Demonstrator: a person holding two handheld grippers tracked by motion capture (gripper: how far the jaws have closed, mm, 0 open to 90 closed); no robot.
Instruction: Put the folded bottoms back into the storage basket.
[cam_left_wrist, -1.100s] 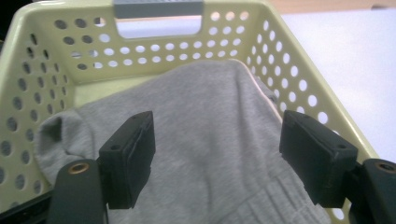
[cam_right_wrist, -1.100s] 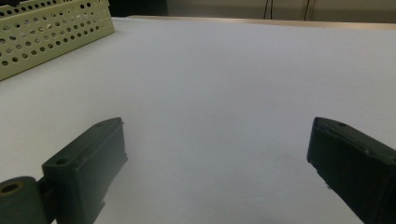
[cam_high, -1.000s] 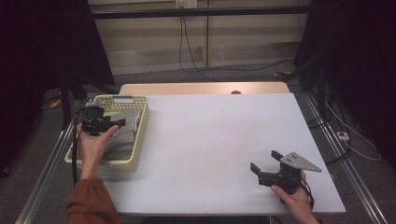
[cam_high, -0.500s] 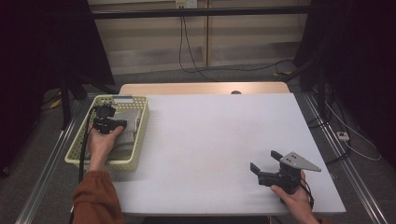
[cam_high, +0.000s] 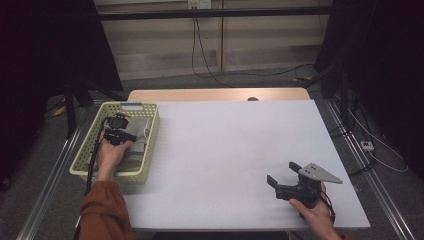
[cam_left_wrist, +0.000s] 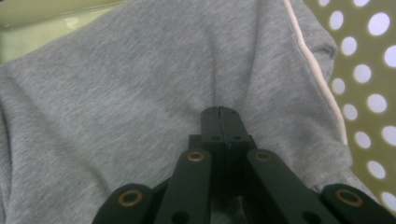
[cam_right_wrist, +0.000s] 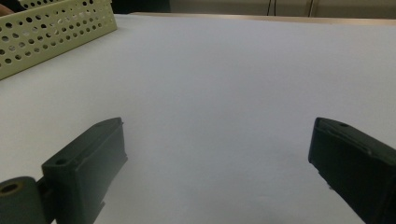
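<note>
The grey knit garment (cam_left_wrist: 140, 88) lies folded in the pale yellow-green perforated basket (cam_high: 84, 159) at the left of the white tabletop (cam_high: 225, 150); it looks soft, light and limp with pale piping along one edge, so it will likely sag and unfold once lifted, and a pinch of a fold of the cloth should hold better than one on a single thin edge. The left gripper (cam_left_wrist: 219, 114) has just been closing, and its fingers are together, tips pressed into the cloth, apparently nipping a small fold. The right gripper (cam_high: 283, 177) rests at the tabletop's near right, well apart from the basket, fingers (cam_right_wrist: 93, 158) wide apart and holding nothing.
</note>
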